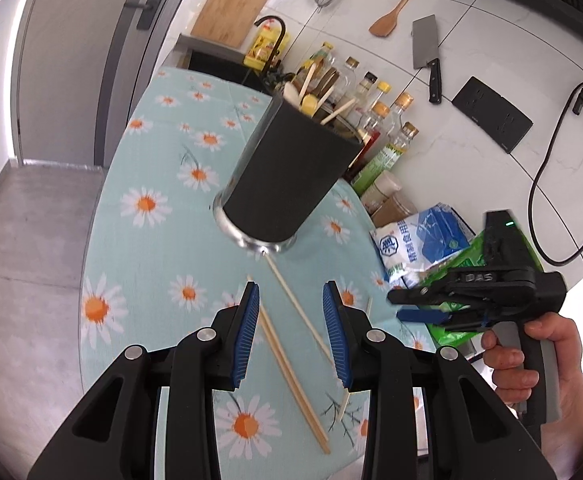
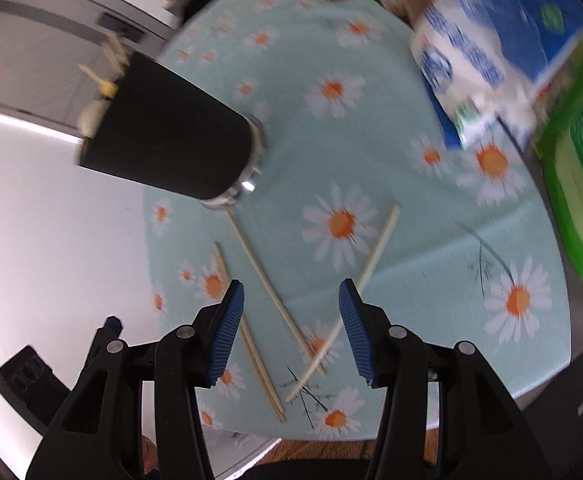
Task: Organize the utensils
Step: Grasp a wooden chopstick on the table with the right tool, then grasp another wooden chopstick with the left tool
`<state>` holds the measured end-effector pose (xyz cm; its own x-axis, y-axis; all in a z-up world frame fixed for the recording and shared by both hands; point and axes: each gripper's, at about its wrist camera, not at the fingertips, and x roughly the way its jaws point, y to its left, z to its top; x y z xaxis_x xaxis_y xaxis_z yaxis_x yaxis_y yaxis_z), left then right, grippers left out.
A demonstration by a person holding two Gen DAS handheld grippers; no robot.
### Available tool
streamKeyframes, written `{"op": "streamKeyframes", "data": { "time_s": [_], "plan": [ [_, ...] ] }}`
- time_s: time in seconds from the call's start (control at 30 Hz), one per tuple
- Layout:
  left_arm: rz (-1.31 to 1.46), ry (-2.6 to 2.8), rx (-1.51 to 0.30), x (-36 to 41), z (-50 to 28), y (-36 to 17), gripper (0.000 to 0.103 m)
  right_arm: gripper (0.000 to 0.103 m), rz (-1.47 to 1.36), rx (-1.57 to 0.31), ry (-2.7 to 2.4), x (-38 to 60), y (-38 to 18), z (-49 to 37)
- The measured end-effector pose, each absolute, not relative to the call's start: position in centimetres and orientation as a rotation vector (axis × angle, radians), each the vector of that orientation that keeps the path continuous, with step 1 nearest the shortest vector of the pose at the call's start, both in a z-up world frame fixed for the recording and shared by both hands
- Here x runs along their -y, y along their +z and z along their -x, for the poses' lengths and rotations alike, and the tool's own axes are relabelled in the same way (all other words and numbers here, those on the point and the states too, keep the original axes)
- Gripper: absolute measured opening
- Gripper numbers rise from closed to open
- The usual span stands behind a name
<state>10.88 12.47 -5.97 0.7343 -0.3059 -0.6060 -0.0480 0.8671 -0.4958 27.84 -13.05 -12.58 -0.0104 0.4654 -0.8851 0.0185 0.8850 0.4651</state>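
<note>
Chopsticks [image 1: 291, 376] lie loose under both grippers' parted, empty fingers [image 2: 227, 332].

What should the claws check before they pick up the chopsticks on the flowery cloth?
1. Left claw open, nothing in it: ok.
2. Right claw open, nothing in it: ok.
3. Loose chopsticks flat on the daisy cloth, nothing covering them: ok.
4. No chopsticks crossing: not ok, a pale chopstick lies across another.
5. Black utensil holder upright: ok.
6. Room left in the holder: cannot tell.
</note>
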Motion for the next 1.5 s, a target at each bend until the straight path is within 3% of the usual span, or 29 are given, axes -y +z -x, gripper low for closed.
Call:
{"op": "streamKeyframes", "data": {
  "time_s": [0.07,0.23,0.5,0.97,1.03,1.5],
  "plan": [
    [0.523,-0.153,-0.753,-12.5,-10.6,-6.6,0.032,0.042,-0.411,-1.624,0.347,13.1,-14.2,-27.6],
    [0.556,-0.163,-0.769,-12.7,-9.6,-7.7,0.032,0.036,-0.385,-1.687,0.270,12.9,-16.2,-27.1],
    [0.597,-0.201,-0.806,-12.1,-8.2,-9.5,0.032,0.019,-0.392,-1.682,0.157,12.5,-17.4,-28.0],
    [0.620,-0.276,-0.907,-11.2,-7.9,-12.3,0.032,0.010,-0.201,-1.653,0.045,8.1,-17.5,-28.1],
    [0.612,-0.277,-0.914,-11.3,-8.1,-12.3,0.032,0.006,-0.211,-1.651,0.035,7.2,-17.7,-27.5],
    [0.611,-0.245,-0.963,-12.7,-9.3,-12.6,0.032,0.005,-0.380,-1.664,0.127,9.1,-17.2,-27.1]
  ]
}}
